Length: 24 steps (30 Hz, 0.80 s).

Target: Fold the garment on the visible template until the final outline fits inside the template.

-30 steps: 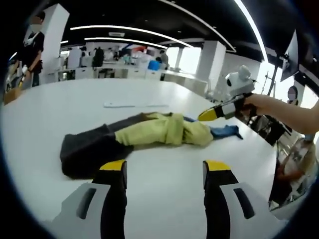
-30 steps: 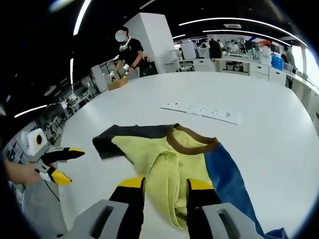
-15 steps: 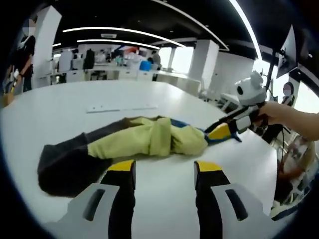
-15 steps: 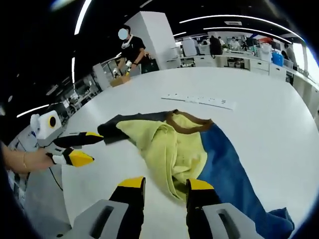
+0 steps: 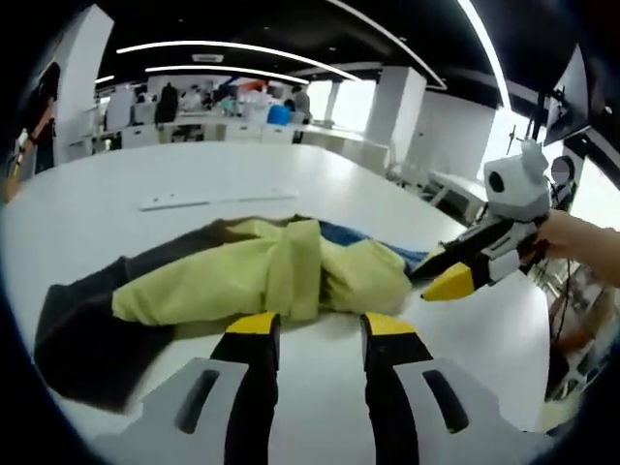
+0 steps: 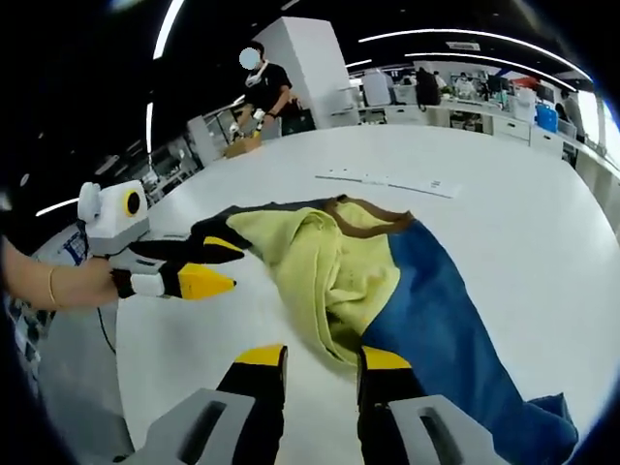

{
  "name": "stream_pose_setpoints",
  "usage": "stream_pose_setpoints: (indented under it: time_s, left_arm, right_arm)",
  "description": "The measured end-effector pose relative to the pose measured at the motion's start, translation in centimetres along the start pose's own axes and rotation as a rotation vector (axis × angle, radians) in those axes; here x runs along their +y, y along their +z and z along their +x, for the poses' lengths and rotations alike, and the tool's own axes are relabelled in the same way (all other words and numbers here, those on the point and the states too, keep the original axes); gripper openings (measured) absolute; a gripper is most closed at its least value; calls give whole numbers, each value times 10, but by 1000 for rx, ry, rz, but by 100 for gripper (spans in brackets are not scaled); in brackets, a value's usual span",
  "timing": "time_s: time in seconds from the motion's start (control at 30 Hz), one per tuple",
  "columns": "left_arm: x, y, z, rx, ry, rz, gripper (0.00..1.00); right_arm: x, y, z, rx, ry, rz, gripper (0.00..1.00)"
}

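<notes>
garment [image 6: 387, 281] far blue end: cut by view edge | template: cannot be made out under garment

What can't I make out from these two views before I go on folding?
- Template outline: none to be made out on the white table in either view.
- Garment: the blue end runs off the right gripper view's lower edge.
- Garment's underside: bunched folds hide it.
- Flat strip: too small to identify.
</notes>
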State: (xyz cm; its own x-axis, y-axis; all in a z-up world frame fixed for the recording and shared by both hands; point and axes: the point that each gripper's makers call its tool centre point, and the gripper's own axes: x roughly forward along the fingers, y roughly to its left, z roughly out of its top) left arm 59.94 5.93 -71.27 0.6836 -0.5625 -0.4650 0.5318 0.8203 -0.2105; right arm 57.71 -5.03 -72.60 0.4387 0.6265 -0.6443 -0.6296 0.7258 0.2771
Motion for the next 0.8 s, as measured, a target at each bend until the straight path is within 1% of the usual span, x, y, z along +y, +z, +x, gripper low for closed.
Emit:
stream_pose_setpoints:
  time_s: [0.07, 0.13, 0.2, 0.33, 0.5, 0.6, 0.67, 0.77, 0.8]
  left_arm:
    - [1, 0, 6, 8, 15, -6, 27]
    - [2, 3, 13, -1, 23, -16, 27]
    - [3, 3, 19, 2, 38, -16, 26]
    - [2, 1, 26, 9, 56, -32, 23]
    - [3, -1, 32, 17, 87, -21, 20]
    - [7, -1, 35, 34, 116, 26, 17]
    - [8, -2, 37, 46, 133, 33, 16]
    - [8, -3, 39, 79, 142, 121, 18]
    - [7, -3, 40, 80, 151, 118, 17]
  right_arm:
    - [-2, -1, 1, -5, -4, 7, 23]
    - [-3, -2, 2, -15, -7, 9, 22]
    - [-3, -5, 4, -11, -11, 2, 21]
    - [-4, -7, 6, -17, -7, 4, 21]
    - [-4, -9, 8, -25, -9, 18, 20]
    - [-5, -9, 9, -30, -9, 23, 20]
    - [-5, -9, 9, -35, -10, 20, 19]
    - [-4, -9, 11, -37, -2, 18, 19]
    - [-4, -10, 12, -33, -3, 11, 19]
